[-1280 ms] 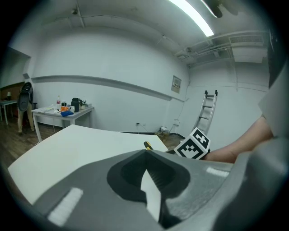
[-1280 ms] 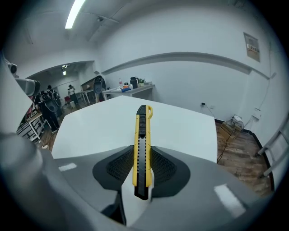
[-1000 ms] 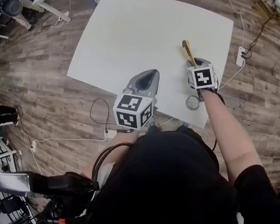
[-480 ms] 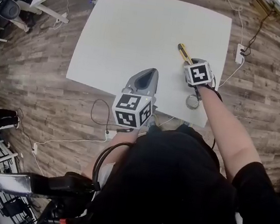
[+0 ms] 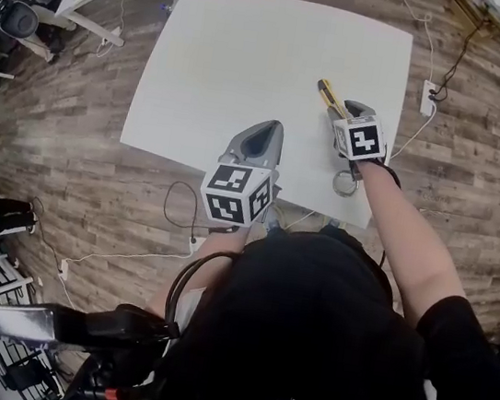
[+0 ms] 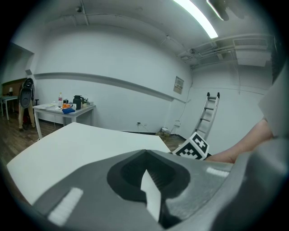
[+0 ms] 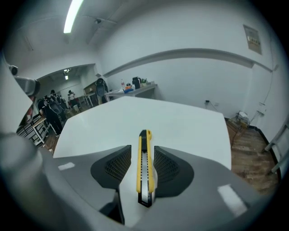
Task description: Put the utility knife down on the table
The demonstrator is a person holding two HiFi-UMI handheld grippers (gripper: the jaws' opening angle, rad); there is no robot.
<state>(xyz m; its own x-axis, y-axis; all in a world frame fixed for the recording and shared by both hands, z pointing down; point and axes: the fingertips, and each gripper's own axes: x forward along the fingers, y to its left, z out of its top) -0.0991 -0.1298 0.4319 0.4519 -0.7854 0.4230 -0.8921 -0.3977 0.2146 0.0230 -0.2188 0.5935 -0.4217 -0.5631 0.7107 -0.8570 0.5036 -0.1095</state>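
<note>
A white square surface (image 5: pixel 242 63) carries a yellow-and-black utility knife (image 7: pixel 144 173) lying between the slightly parted right claw (image 7: pixel 142 155), apparently released. Next step: withdraw straight back. The left claw (image 6: pixel 145 158) is closed and empty.

Smooth, matt, plain white on the desk (image 5: pixel 253 55). Glossy yellow plastic on the utility knife (image 7: pixel 144 173), a silvery strip down its middle, black at the near end. Matt grey moulded plastic on the right gripper (image 7: pixel 142 147), fingers (image 7: pixel 118 166) faced with a fine dark ribbed grid; same grey plastic on the left gripper (image 6: pixel 144 154). Rough-grained wooden planks for the floor (image 5: pixel 87 170). Black cloth sleeve (image 5: pixel 455 351).
</note>
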